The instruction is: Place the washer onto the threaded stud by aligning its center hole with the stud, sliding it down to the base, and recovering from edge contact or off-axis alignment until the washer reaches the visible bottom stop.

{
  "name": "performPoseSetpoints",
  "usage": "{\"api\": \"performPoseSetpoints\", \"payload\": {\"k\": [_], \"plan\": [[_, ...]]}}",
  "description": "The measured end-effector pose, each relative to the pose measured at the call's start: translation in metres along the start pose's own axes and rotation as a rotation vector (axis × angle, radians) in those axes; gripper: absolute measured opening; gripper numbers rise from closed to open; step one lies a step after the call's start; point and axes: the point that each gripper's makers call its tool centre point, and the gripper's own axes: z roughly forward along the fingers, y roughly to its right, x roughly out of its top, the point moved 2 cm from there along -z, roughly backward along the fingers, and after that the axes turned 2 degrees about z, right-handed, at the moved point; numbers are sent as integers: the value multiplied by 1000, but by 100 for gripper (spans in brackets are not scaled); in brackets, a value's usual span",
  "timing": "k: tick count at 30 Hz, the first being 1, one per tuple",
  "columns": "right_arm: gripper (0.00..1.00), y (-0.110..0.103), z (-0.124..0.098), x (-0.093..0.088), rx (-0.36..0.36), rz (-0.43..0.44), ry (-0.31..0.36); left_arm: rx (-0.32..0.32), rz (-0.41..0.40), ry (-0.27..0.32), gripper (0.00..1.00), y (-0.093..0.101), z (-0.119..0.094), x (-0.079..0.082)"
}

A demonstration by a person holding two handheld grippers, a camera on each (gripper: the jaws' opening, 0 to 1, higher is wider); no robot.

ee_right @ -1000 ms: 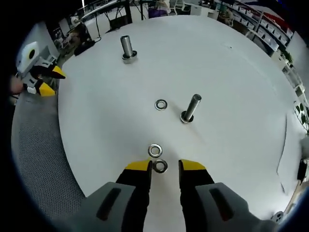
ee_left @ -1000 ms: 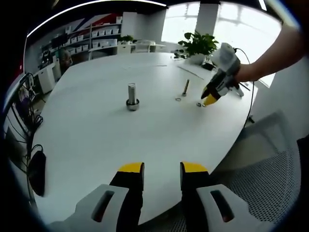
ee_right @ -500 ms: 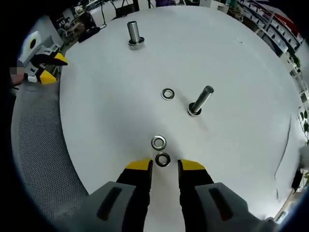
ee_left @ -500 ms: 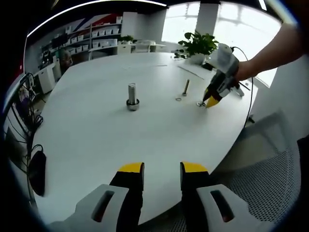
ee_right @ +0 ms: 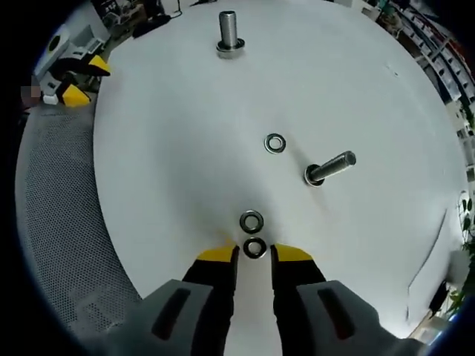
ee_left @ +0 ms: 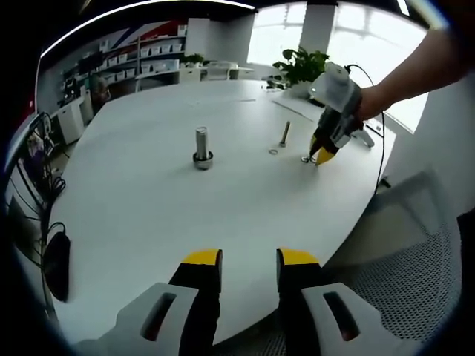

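Observation:
Three flat metal washers lie on the round white table (ee_right: 163, 148). The nearest washer (ee_right: 254, 248) sits between the yellow tips of my right gripper (ee_right: 254, 254), which is open and low over the table. A second washer (ee_right: 251, 221) lies just beyond it, and a third washer (ee_right: 275, 144) is farther out. A thin threaded stud (ee_right: 330, 167) stands to the right of these. A thicker stud (ee_right: 228, 33) with a ring at its base stands far off. In the left gripper view, the right gripper (ee_left: 320, 154) touches down by the washers (ee_left: 306, 159). My left gripper (ee_left: 249, 259) hangs open over the near table edge.
A grey mesh chair (ee_left: 415, 267) stands by the table edge, also seen as mesh (ee_right: 59, 222). A black object (ee_left: 57, 261) lies at the table's left rim. A potted plant (ee_left: 303, 68) and cables sit at the far side. A person's arm (ee_left: 415, 70) holds the right gripper.
My right gripper has moved lower and forward, so the nearest washer now lies between its tips, and its jaws have narrowed slightly. The left gripper has not moved.

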Motion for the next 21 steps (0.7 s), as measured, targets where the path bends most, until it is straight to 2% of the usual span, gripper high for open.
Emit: {"api": "performPoseSetpoints", "payload": {"k": [6,21], "plan": [[16,1,1,2,-6,16,-10,-2,2,-1,27,0,0,0],[15,2,1,1,2,28,-16,-5,-3,5,27,0,0,0]]}}
